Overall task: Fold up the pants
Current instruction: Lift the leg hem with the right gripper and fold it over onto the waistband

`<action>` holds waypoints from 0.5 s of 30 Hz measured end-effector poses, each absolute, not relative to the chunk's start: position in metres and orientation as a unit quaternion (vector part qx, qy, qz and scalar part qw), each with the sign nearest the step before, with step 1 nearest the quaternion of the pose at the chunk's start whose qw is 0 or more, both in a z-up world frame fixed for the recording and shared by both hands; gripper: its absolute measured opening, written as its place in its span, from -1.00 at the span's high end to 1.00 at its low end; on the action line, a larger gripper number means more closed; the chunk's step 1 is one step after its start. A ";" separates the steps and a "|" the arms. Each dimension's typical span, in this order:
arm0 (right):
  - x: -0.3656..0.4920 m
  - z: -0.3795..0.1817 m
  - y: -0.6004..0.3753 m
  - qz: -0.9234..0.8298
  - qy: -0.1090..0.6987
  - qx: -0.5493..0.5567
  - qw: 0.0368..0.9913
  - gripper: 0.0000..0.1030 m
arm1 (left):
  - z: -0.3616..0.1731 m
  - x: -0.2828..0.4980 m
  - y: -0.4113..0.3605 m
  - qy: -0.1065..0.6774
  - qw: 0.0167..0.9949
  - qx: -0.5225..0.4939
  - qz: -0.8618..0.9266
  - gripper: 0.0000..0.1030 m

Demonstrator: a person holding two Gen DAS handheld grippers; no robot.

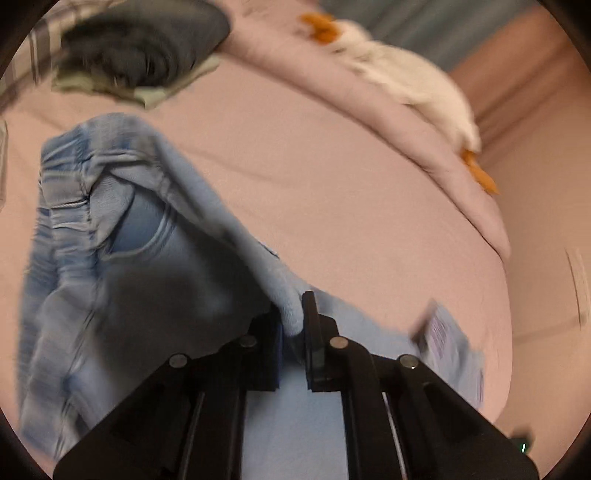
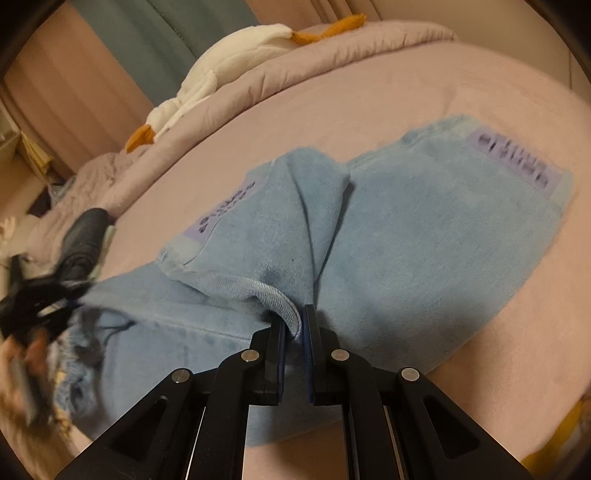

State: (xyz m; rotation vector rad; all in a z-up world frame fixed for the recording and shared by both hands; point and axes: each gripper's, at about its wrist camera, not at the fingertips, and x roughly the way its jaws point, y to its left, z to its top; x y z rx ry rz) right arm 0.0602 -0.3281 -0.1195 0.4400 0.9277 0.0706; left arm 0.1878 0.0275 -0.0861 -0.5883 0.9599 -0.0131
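Note:
Light blue jeans [image 1: 155, 280] lie on a pink bed [image 1: 332, 192]. In the left wrist view my left gripper [image 1: 292, 318] is shut on a raised fold of the denim, with the waistband and pocket off to the left. In the right wrist view my right gripper [image 2: 294, 326] is shut on a stitched hem of the jeans [image 2: 424, 236], where one leg folds over the other. Lilac printed patches [image 2: 513, 158] show on the leg ends. The left gripper [image 2: 40, 299] shows blurred at the left edge, on the waistband end.
A white plush goose [image 2: 236, 62] with orange beak and feet lies on the rolled pink quilt [image 1: 424, 122] at the far edge. Dark folded clothes [image 1: 147, 48] sit on a pale green piece at the bed's far left. A teal curtain [image 2: 166, 33] hangs behind.

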 end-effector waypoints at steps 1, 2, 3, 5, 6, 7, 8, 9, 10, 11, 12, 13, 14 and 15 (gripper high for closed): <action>0.059 -0.115 -0.327 0.023 0.440 0.196 0.876 0.84 | -0.077 0.167 0.028 0.442 0.851 -0.283 -0.019 0.84; 0.057 -0.108 -0.327 0.017 0.431 0.189 0.882 0.84 | -0.066 0.137 0.028 0.427 0.858 -0.284 -0.030 0.84; 0.055 -0.103 -0.329 0.015 0.425 0.190 0.885 0.84 | -0.063 0.121 0.027 0.421 0.862 -0.281 -0.032 0.84; 0.051 -0.093 -0.334 0.012 0.418 0.196 0.887 0.84 | -0.070 0.084 0.023 0.429 0.861 -0.270 -0.035 0.83; 0.050 -0.092 -0.335 0.009 0.419 0.196 0.887 0.84 | -0.080 0.074 0.019 0.444 0.855 -0.267 -0.032 0.82; 0.048 -0.090 -0.337 0.005 0.422 0.196 0.885 0.84 | -0.096 0.060 0.017 0.465 0.842 -0.271 -0.027 0.82; 0.047 -0.091 -0.338 0.002 0.425 0.195 0.884 0.84 | -0.106 0.056 0.013 0.476 0.836 -0.271 -0.027 0.81; 0.047 -0.093 -0.338 0.000 0.431 0.192 0.881 0.84 | -0.117 0.052 0.013 0.488 0.829 -0.270 -0.026 0.79; 0.047 -0.096 -0.336 -0.002 0.438 0.187 0.879 0.84 | -0.126 0.050 0.012 0.502 0.821 -0.270 -0.023 0.75; 0.049 -0.099 -0.334 -0.006 0.451 0.173 0.876 0.83 | -0.132 0.048 0.014 0.511 0.814 -0.276 -0.019 0.72; 0.052 -0.100 -0.330 -0.011 0.464 0.153 0.872 0.77 | -0.132 0.047 0.016 0.511 0.811 -0.285 -0.018 0.66; 0.055 -0.101 -0.325 -0.020 0.474 0.128 0.871 0.61 | -0.130 0.047 0.021 0.506 0.811 -0.294 -0.019 0.59; 0.056 -0.098 -0.320 -0.031 0.476 0.104 0.873 0.38 | -0.125 0.048 0.025 0.500 0.813 -0.300 -0.016 0.50; 0.056 -0.095 -0.316 -0.038 0.474 0.086 0.875 0.24 | -0.120 0.047 0.030 0.491 0.818 -0.301 -0.009 0.27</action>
